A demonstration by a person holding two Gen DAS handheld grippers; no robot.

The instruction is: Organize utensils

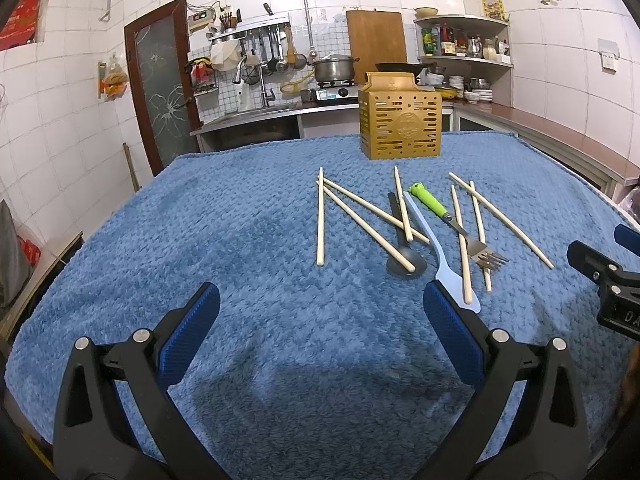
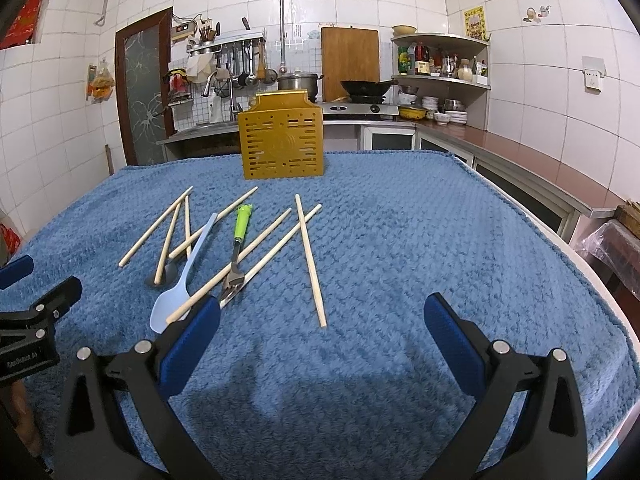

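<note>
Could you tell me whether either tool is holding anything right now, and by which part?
Nothing is held: the left tool and right tool are both open.

Only readable stuff: "GenRobot.AI" on the black plastic left gripper body (image 2: 24, 360); right wrist view shows it.

The utensil holder (image 1: 400, 118) stands upright at the far side of the blanket (image 1: 200, 240). Before it lie scattered chopsticks (image 1: 320, 216), some crossing a dark spoon (image 1: 406, 266). A second spoon (image 1: 444, 256) lies between that one and the fork (image 1: 468, 236).
</note>
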